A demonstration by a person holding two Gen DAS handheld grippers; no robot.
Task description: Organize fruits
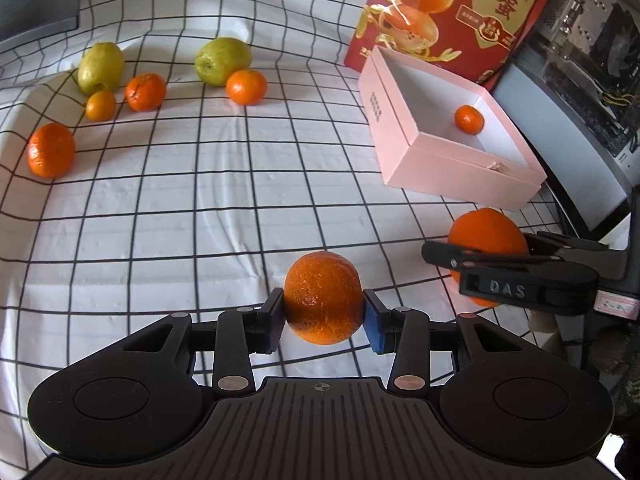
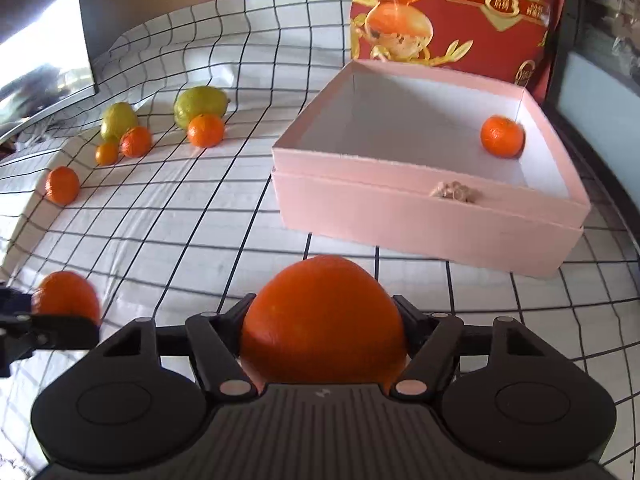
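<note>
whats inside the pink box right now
One small orange sits near the far right corner of the pink box. The near wall hides the floor strip just behind it.

Right wrist view: the large orange (image 2: 324, 320) hides the right gripper (image 2: 325, 334) pads; contact cannot be confirmed. At nine o'clock, the left gripper (image 2: 24, 330) is cut by the frame edge. Red carton (image 2: 456, 12) print at twelve o'clock is cropped.
</note>
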